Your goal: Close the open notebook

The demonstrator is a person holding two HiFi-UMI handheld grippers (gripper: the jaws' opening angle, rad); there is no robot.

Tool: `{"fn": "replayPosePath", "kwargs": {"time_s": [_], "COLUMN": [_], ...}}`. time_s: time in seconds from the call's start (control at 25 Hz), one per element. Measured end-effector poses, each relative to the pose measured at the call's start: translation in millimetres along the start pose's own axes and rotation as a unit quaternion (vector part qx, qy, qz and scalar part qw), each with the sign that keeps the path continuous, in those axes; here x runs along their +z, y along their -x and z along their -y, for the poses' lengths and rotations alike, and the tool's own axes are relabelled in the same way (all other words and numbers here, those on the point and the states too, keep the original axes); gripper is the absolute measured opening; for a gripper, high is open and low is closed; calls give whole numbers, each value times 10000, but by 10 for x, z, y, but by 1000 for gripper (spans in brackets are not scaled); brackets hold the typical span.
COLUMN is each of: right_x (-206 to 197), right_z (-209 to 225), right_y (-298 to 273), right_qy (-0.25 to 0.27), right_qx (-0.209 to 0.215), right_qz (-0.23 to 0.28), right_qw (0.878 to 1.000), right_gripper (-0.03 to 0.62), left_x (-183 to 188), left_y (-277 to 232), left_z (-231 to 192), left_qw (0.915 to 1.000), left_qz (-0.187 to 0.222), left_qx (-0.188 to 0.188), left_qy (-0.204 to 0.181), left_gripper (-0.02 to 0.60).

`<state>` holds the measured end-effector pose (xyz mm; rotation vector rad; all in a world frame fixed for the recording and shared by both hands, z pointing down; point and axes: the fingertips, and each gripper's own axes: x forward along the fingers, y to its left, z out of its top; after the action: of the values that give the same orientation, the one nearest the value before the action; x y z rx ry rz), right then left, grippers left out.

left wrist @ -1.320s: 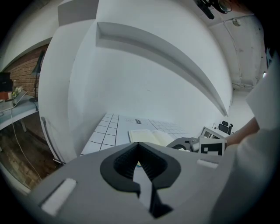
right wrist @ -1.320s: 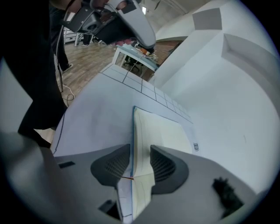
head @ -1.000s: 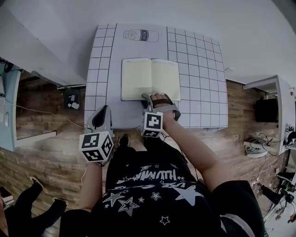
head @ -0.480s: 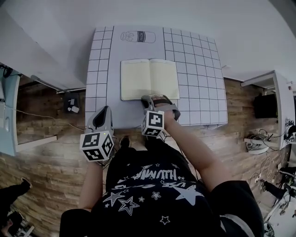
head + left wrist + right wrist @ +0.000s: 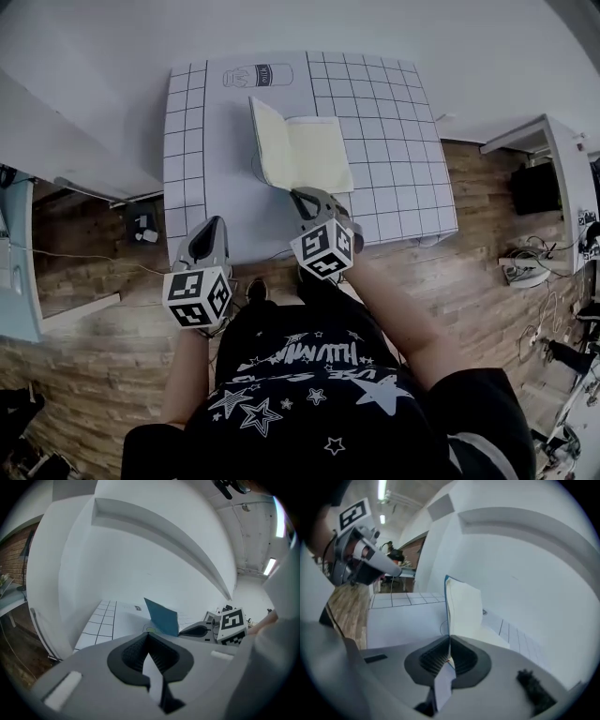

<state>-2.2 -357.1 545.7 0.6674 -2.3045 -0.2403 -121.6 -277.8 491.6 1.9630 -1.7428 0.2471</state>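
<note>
The notebook lies on the white gridded mat, its right page flat and its left half raised on edge. My right gripper is at the notebook's near edge with its jaws closing; in the right gripper view the pads pinch the blue cover and pages. My left gripper hovers at the mat's near edge, left of the notebook, shut and empty. The left gripper view shows the upright blue cover ahead and the right gripper beside it.
A bottle outline is printed at the mat's far side. The table stands against a white wall. Wooden floor surrounds the near side, with a shelf unit at left and a bench with cables at right.
The notebook lay open flat; now its left half stands lifted. My right gripper shut on that half, rolled and rose. The left gripper stayed where it was.
</note>
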Motion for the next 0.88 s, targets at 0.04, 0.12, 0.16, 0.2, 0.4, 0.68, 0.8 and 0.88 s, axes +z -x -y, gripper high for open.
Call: {"fn": "replayPosePath", "kwargs": {"time_s": [0.04, 0.12, 0.16, 0.2, 0.4, 0.68, 0.8, 0.88], "right_x": [-42, -148, -202, -253, -606, -940, -841, -691], "right_z": [32, 74, 95, 122, 294, 432, 555, 682], "right_y": [19, 40, 51, 65, 105, 201, 376, 519], "right_qy": [-338, -877, -1102, -1317, -2308, -2801, -2671, -2280], "right_qx": [-19, -66, -114, -184, -606, -923, -1292, -1652], "right_qz": [-5, -59, -88, -113, -527, -926, -643, -354], "right_qw": [9994, 9961, 9938, 9911, 9697, 9510, 9528, 9589], "right_gripper": [23, 21, 21, 20, 21, 21, 21, 21], "left_x": [8, 18, 23, 27, 30, 28, 24, 26], "left_y": [-25, -73, -95, -116, -208, -290, -302, -303], "left_z": [33, 98, 132, 166, 309, 435, 442, 438], "left_qw": [10000, 9997, 9995, 9993, 9975, 9953, 9951, 9952], "left_qz": [-13, -45, -63, -81, -187, -244, -264, -258], "left_qx": [-58, -169, -224, -280, -519, -720, -732, -728], "left_qy": [-53, -150, -196, -242, -451, -593, -602, -598], "left_gripper": [8, 8, 8, 8, 8, 8, 8, 8]}}
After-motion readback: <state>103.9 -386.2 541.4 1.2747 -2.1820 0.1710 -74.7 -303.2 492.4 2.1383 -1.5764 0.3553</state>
